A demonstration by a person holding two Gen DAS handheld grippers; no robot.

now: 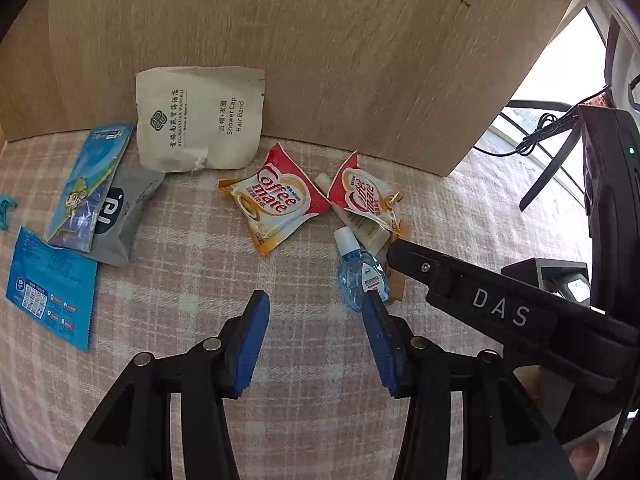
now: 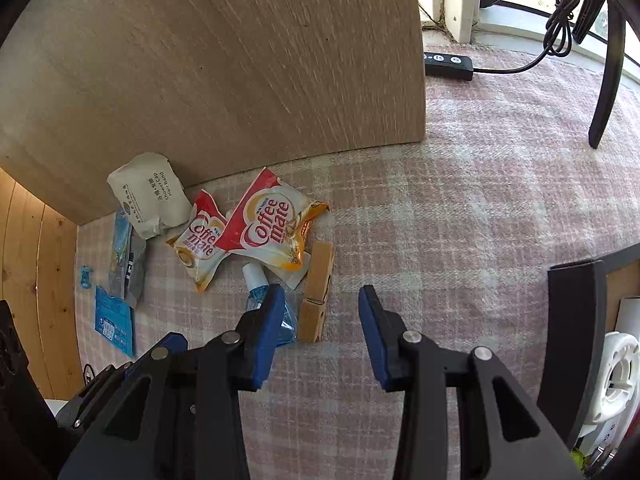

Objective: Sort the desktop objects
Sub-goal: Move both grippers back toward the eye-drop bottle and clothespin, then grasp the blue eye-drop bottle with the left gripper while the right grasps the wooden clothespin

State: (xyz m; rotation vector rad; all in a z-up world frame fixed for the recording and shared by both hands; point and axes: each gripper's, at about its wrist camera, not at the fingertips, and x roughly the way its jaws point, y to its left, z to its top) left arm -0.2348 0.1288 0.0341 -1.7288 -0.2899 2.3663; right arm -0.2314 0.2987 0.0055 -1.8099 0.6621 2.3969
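Note:
Two Coffee mate sachets (image 1: 276,204) (image 1: 366,194) lie on the pink checked cloth (image 1: 200,280); they also show in the right wrist view (image 2: 266,228) (image 2: 200,244). A small blue bottle (image 1: 362,276) lies by them, next to a wooden clothespin (image 2: 318,292) and a beige tube (image 1: 360,224). A white shower cap packet (image 1: 196,120) leans on the wooden board. My left gripper (image 1: 316,304) is open and empty, just left of the bottle. My right gripper (image 2: 320,300) is open and empty, its jaws astride the clothespin's near end.
Blue and grey packets (image 1: 92,188) (image 1: 52,292) and a small blue clip (image 1: 6,210) lie at the left. A wooden board (image 2: 220,80) stands behind. A black power strip (image 2: 448,62) and cable lie far right. A black box edge (image 2: 572,320) stands at right.

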